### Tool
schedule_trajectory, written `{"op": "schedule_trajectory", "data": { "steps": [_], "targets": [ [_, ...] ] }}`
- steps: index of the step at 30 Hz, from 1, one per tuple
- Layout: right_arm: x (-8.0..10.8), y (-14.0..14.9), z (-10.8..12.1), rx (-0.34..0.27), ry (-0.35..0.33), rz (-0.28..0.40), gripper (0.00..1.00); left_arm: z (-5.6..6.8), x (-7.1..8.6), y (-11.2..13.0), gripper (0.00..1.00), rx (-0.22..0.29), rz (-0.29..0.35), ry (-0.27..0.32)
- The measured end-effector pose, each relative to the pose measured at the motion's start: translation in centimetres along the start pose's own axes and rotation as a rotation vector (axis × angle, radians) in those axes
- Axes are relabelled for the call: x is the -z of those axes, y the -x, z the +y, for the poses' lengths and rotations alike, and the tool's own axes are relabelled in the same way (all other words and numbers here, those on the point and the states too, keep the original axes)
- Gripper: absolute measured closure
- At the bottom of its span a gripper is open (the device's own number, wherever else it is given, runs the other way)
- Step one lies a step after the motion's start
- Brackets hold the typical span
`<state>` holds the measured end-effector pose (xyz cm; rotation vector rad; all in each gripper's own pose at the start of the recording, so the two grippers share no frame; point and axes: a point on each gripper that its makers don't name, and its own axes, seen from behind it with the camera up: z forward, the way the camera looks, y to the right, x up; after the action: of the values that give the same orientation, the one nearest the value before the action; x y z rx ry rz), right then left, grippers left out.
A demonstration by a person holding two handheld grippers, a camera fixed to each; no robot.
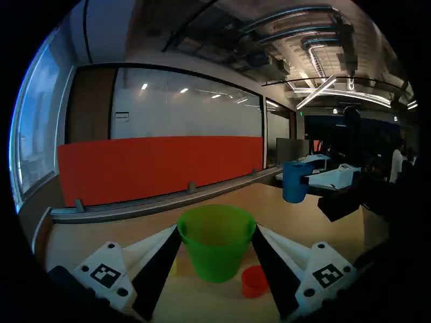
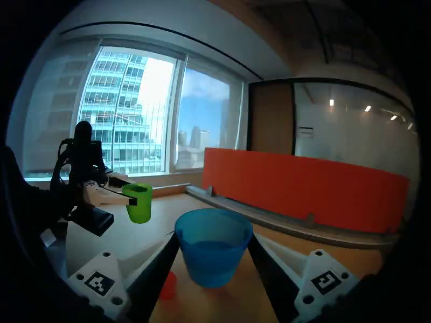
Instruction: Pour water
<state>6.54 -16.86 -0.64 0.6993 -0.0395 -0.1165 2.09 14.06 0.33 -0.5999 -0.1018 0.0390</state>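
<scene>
A long orange panel (image 1: pixel 161 167) runs behind the wooden table (image 1: pixel 301 220). Over the table, the left gripper (image 1: pixel 215 232) pinches the upright green cup (image 1: pixel 216 253) between both fingers, and the right gripper (image 2: pixel 213 243) likewise clamps the upright blue cup (image 2: pixel 214 258), well apart from it. A small red cup (image 1: pixel 253 281) stands on the table beneath the green one.
</scene>
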Motion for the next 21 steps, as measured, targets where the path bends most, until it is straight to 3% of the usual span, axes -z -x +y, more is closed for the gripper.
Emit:
{"op": "schedule_trajectory", "data": {
  "steps": [21],
  "targets": [
    [-0.2, -1.1, -0.6, 0.111, -0.023, -0.002, 0.1, 1.8, 0.1, 0.3, 0.12, -0.024, 0.003, 0.031]
  ]
}}
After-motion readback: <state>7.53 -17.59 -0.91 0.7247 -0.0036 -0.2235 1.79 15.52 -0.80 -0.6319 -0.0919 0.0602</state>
